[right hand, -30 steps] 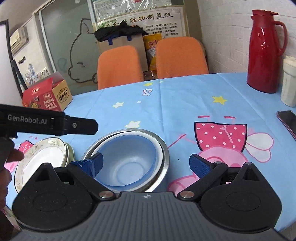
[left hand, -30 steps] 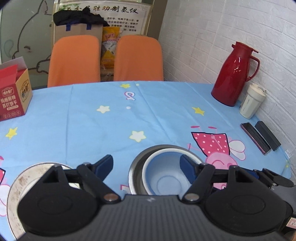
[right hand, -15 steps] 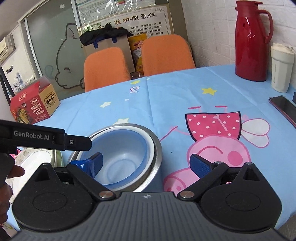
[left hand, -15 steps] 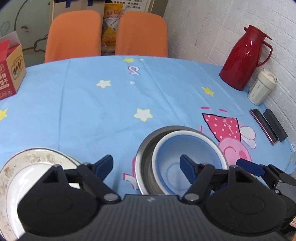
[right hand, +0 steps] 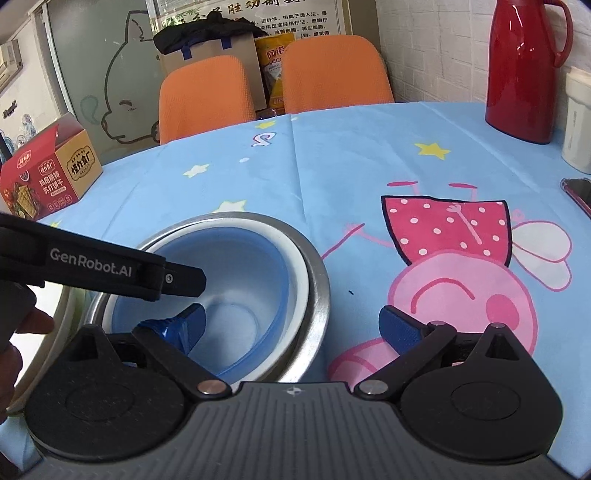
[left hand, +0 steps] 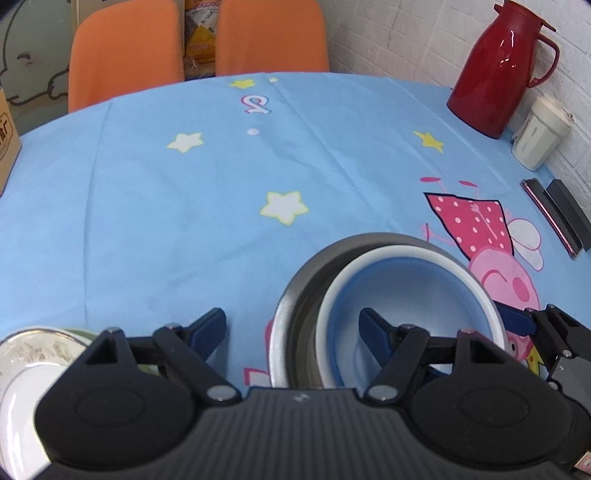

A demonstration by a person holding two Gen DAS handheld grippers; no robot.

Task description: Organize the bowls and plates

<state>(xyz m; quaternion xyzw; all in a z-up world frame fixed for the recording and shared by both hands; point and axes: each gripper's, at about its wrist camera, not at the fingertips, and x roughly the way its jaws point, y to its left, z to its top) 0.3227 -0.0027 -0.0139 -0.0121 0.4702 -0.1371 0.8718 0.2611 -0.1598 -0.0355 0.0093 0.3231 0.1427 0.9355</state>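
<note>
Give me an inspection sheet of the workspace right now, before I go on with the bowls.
Surface: blue cartoon tablecloth, no spills seen.
Job's things: blue bowl nested in steel bowl; white plate on its left.
Clutter: red thermos, white cup, phone, snack box.
Grippers: left gripper open, straddling the bowls' left rim; right gripper open, straddling the right rim.
Cables: nothing seen.
Surroundings: two orange chairs, white brick wall.
</note>
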